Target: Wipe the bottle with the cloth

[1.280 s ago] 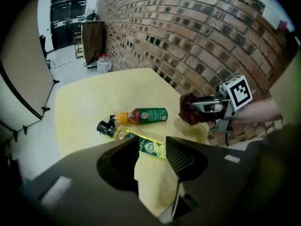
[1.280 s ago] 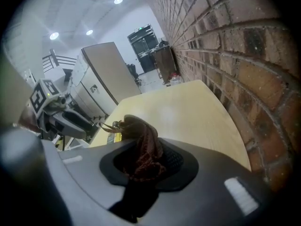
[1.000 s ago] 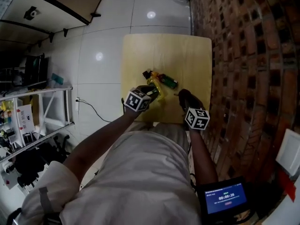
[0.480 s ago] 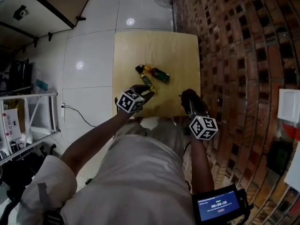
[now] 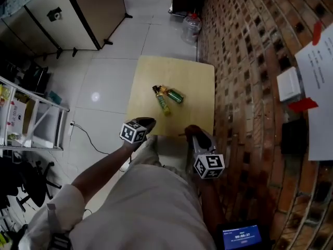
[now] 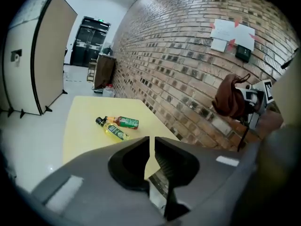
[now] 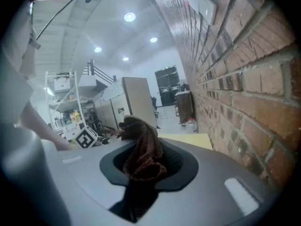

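Left claw (image 5: 147,122) has drawn back off the bottles (image 5: 163,102), closing empty; right claw (image 5: 195,135) grips cloth (image 7: 141,149).

left gripper (image 5: 147,123) drawn back from yellow bottle (image 5: 162,102), jaws closing empty, right gripper (image 5: 195,136) and cloth (image 7: 141,157) withdrawn

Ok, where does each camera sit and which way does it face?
Head view: on the person's head, looking down at the table and two bottles; torso, both arms, left tool, right tool show.
Left gripper view: on the left tool, looking along its empty, closing jaws across the table; right tool with cloth at right.
Right gripper view: on the right tool, shut on the cloth, facing along the brick wall; left tool's cube shows.
Shared: head and left views see the bottles.
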`<state>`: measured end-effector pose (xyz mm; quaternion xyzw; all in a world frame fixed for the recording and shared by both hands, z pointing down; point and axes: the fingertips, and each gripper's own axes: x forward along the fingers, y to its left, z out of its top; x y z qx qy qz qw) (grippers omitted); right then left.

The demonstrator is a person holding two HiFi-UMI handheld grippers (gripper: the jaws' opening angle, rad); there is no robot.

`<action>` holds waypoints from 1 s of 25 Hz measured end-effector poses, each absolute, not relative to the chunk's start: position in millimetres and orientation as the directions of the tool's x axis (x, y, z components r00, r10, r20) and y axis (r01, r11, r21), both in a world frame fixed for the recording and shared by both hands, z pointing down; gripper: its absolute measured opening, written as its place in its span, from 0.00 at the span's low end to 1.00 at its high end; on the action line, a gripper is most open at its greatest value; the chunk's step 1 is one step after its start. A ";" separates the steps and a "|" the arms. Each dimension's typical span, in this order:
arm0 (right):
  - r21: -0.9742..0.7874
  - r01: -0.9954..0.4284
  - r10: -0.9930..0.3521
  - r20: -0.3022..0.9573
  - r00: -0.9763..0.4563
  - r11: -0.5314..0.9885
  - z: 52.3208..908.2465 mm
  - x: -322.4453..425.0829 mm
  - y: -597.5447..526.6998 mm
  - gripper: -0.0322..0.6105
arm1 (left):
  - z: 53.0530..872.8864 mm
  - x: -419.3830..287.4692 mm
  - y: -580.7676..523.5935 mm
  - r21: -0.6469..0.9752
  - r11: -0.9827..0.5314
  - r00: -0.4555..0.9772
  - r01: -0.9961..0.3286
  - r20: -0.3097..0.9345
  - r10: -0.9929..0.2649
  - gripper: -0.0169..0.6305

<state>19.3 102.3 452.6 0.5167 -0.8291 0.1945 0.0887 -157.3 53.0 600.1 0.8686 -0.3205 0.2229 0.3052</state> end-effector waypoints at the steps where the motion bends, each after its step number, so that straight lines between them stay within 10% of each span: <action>1: -0.213 -0.893 -0.823 0.348 -0.449 0.397 453.0 24.0 111.8 0.19 | 596.3 -151.3 66.0 0.403 -0.596 0.700 -0.695 0.567 -0.434 0.08; 25: -0.299 -0.936 -0.893 0.347 -0.286 0.183 483.0 29.8 269.3 0.19 | 560.8 -270.0 302.4 0.371 -0.601 0.690 -0.708 0.542 -0.479 0.05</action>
